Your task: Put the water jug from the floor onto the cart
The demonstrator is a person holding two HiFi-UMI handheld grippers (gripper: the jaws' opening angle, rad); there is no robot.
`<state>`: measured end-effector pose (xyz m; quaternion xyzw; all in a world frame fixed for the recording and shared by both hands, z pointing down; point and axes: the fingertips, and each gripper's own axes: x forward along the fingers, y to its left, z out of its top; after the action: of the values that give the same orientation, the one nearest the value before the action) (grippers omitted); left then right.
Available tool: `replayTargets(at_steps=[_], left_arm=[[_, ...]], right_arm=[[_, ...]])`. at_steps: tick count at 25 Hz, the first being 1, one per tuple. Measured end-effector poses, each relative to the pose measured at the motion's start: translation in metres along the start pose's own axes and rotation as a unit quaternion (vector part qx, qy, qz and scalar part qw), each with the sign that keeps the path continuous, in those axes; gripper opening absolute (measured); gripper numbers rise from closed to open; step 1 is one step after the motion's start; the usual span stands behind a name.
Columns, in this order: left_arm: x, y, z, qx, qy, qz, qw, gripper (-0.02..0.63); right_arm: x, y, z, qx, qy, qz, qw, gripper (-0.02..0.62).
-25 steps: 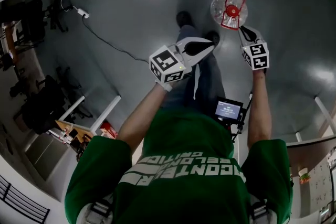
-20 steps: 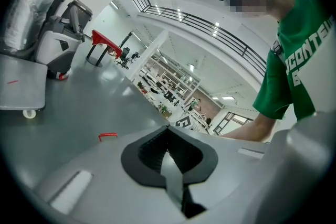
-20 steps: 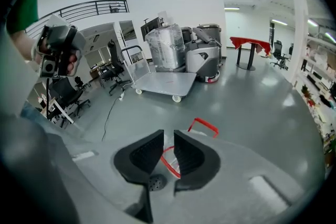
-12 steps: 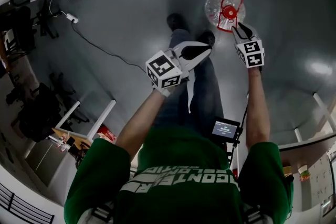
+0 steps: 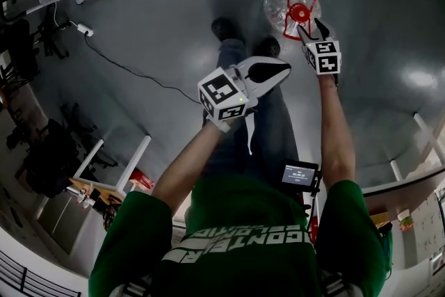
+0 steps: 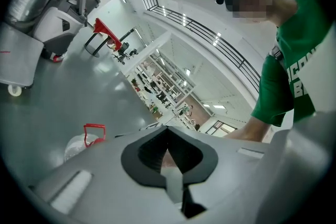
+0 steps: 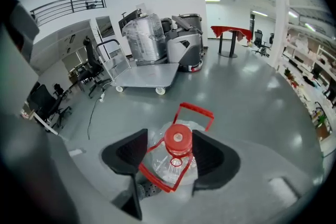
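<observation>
The clear water jug (image 5: 284, 5) with a red cap (image 7: 177, 139) and a red carry handle (image 7: 197, 112) stands on the grey floor. My right gripper (image 5: 306, 27) hangs over it, pointing steeply down. Its jaws have just been opening and now stand open on either side of the cap and handle; the pads (image 7: 131, 152) do not press on them. My left gripper (image 5: 270, 71) is shut and holds nothing, off to the jug's left above the person's legs. From the left gripper view the jug (image 6: 83, 142) shows low on the left. The flat cart (image 7: 149, 75) stands farther off.
A plastic-wrapped load (image 7: 144, 39) and a grey machine (image 7: 184, 44) sit by the cart. A cable (image 5: 128, 69) runs across the floor at the left. Office chairs (image 7: 44, 102) stand at the left, and a red-covered table (image 7: 231, 34) at the back.
Both grippers have sunk toward the floor. The right one has moved over the jug and its jaws have opened round the red cap. The left gripper has stayed shut.
</observation>
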<state>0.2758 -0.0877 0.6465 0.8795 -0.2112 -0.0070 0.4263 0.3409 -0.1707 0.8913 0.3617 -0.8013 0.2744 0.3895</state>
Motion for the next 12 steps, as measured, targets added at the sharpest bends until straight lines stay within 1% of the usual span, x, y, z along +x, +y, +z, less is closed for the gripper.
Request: replayTargets(at_steps=[3,6,12], left_arm=[[0.008,-0.007,-0.005,0.000,0.009,-0.016,0.9998,0.009],[0.012,-0.011,-0.006,-0.004,0.011,-0.022,0.9997,0.009],[0.010,-0.010,-0.010,-0.011,0.017,-0.017,0.9997,0.009]], right_arm=[[0.012,-0.004,0.000,0.012,0.001,-0.002,1.000,0.287],[0.026,-0.008,-0.007,0.011,0.013,-0.005,1.000,0.322],[0.056,-0.016,-0.025,0.016,0.044,0.002,0.999,0.339]])
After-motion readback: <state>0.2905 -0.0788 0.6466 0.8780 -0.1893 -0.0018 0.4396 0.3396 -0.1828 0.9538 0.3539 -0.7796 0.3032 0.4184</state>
